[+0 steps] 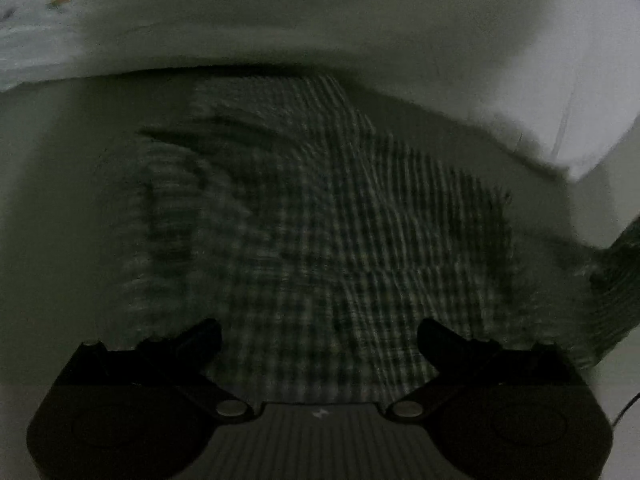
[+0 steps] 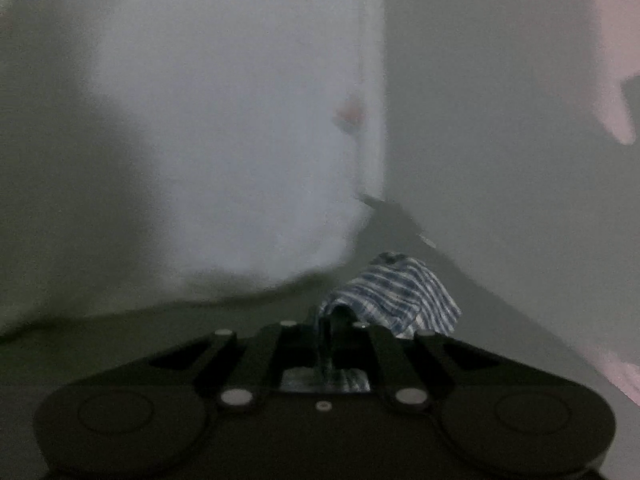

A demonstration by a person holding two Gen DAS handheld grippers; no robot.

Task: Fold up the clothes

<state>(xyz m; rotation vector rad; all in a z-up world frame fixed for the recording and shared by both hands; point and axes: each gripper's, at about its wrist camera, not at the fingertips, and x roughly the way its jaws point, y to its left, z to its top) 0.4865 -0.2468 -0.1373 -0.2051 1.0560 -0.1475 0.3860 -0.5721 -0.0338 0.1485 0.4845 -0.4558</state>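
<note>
Left wrist, white bedding [image 1: 320, 20] behind checked cloth [image 1: 320, 220]

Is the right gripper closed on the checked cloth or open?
Shut on it: the right gripper has its jaws together, with the checked cloth bunched between and over them.

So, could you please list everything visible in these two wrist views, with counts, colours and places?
checked garment: one, dark and pale check, spread on the surface below the left gripper; a bunched part of it is pinched by the right gripper.
pale surface: one, whitish grey, under the garment.
white bedding: one bulky piece, white, behind the garment; blurred.
printed fabric: one, white with an orange mark, upper left corner of the left wrist view.
left gripper: one, black, jaws wide open above the garment, nothing between them.
right gripper: one, black, shut on the garment.
</note>
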